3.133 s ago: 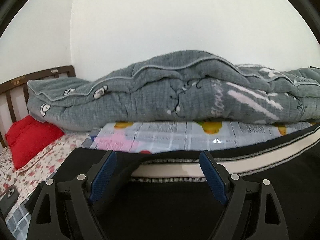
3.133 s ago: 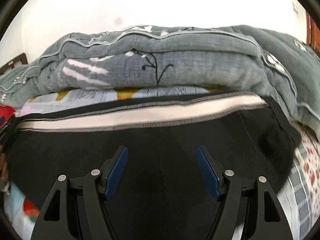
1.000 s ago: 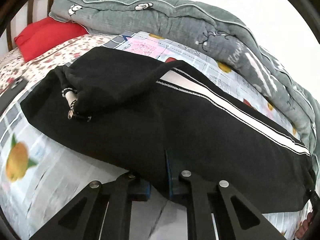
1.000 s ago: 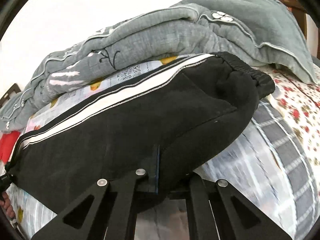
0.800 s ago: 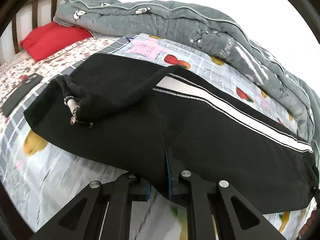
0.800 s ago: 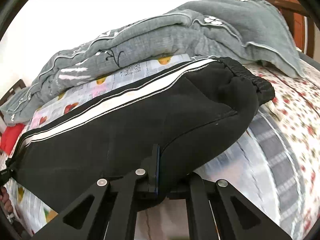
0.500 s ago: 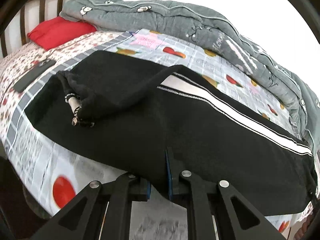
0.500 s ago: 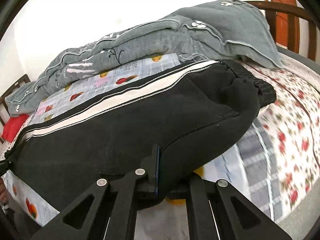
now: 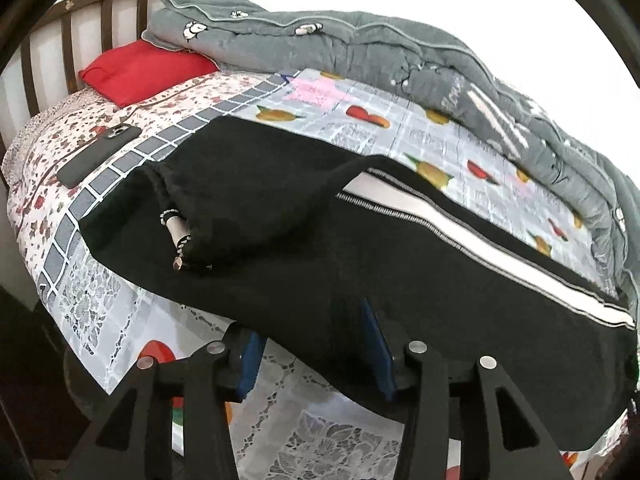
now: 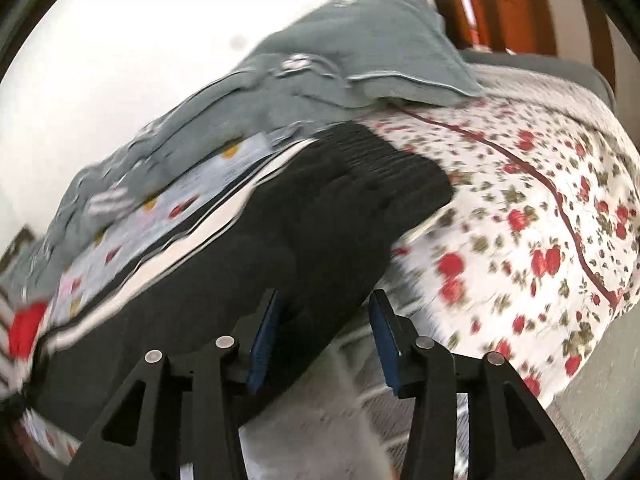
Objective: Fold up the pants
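Now the left claw [image 9: 316, 344] and the right claw [image 10: 325, 334] are both opening, each with the near edge of the black pants [image 9: 400, 264] between its blue pads, no longer pinched. Beyond them the pants lie lengthwise across the bed [image 9: 380, 128], white side stripe [image 9: 480, 232] toward the grey quilt [image 9: 360, 48].

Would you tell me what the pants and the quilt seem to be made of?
Pants: probably thick knit fleece, matte black, softly rumpled, with a smoother white side stripe. Quilt: likely padded cotton, matte grey, puffy with stitched lines and piped edges.
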Demonstrator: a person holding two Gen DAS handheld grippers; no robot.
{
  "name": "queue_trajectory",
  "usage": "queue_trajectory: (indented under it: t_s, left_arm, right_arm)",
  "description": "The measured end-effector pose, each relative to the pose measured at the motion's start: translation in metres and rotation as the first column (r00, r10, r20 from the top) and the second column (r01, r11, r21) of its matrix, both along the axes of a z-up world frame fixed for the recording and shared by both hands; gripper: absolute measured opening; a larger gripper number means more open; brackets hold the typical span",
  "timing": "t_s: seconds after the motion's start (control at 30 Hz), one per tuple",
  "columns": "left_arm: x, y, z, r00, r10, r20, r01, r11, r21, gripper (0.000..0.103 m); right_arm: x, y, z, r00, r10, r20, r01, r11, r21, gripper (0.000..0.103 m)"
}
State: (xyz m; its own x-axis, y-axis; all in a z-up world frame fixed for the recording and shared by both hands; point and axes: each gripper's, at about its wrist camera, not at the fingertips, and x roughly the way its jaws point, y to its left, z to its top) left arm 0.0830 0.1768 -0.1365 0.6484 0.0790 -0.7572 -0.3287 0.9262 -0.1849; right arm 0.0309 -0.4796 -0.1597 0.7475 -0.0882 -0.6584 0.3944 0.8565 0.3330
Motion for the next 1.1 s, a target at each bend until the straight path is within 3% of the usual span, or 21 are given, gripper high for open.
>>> queue_trajectory:
  t_s: [0.13,0.27,0.3,0.37,0.4,0.47,0.53,0.67,0.8,0.93,0.97,1.03,1.1]
  left_arm:
    - [-0.006,0.009,0.004,1.000,0.010,0.022,-0.010,1.000,-0.014,0.044]
    - [-0.016,0.022,0.007,0.999,0.015,0.036,-0.014,1.000,-0.025,0.044]
    - [-0.018,0.025,0.008,0.999,0.006,0.036,-0.005,1.000,-0.023,0.044]
    - [-0.021,0.027,0.010,0.999,-0.005,0.036,0.006,1.000,-0.020,0.044]
    - [-0.024,0.028,0.012,0.999,-0.006,0.044,0.007,1.000,-0.015,0.044]
    - [-0.028,0.029,0.017,0.998,-0.009,0.064,0.009,1.000,0.001,0.056]
    - [-0.033,0.030,0.023,0.995,-0.005,0.096,0.002,0.999,0.032,0.059]
    - [-0.029,0.032,0.027,0.996,-0.028,0.088,0.023,0.998,0.061,0.060]
    - [-0.019,0.030,0.013,0.997,-0.056,0.044,0.053,0.995,0.082,0.060]
    - [-0.010,0.033,-0.007,0.999,-0.048,-0.008,0.049,0.996,0.070,0.060]
    - [-0.006,0.034,-0.011,0.999,-0.042,-0.023,0.044,0.996,0.072,0.059]
    - [0.002,0.036,-0.018,0.998,-0.026,-0.053,0.031,0.995,0.093,0.040]
    - [0.008,0.041,-0.020,0.999,-0.013,-0.052,0.019,0.995,0.099,0.027]
  right_arm:
    - [0.015,-0.027,-0.008,0.999,-0.042,0.010,0.041,0.994,0.099,0.054]
    - [0.036,-0.029,-0.015,1.000,-0.029,-0.008,0.030,0.994,0.107,0.054]
    - [0.041,-0.027,-0.016,1.000,-0.024,-0.012,0.025,0.995,0.101,0.050]
    - [0.048,-0.021,-0.016,0.999,-0.041,-0.011,0.041,0.998,0.046,0.025]
    - [0.050,-0.018,-0.012,0.999,-0.034,0.000,0.034,0.999,0.000,0.020]
    - [0.047,-0.018,-0.005,0.999,-0.025,0.037,0.027,0.999,-0.045,0.017]
    - [0.043,-0.027,-0.002,0.997,-0.033,0.071,0.034,0.999,-0.016,0.017]
    - [0.046,-0.040,-0.010,0.999,-0.040,0.002,0.040,0.999,0.025,0.021]
    - [0.034,-0.031,0.000,0.999,-0.053,-0.012,0.051,0.993,-0.104,0.036]
    - [0.021,-0.021,0.018,0.998,-0.066,-0.018,0.060,0.971,-0.230,0.037]
    - [0.019,-0.020,0.022,0.997,-0.069,-0.019,0.062,0.969,-0.237,0.037]
    - [0.017,-0.018,0.030,0.997,-0.074,-0.016,0.068,0.968,-0.240,0.037]
    - [0.017,-0.014,0.037,0.997,-0.077,-0.016,0.071,0.967,-0.245,0.037]
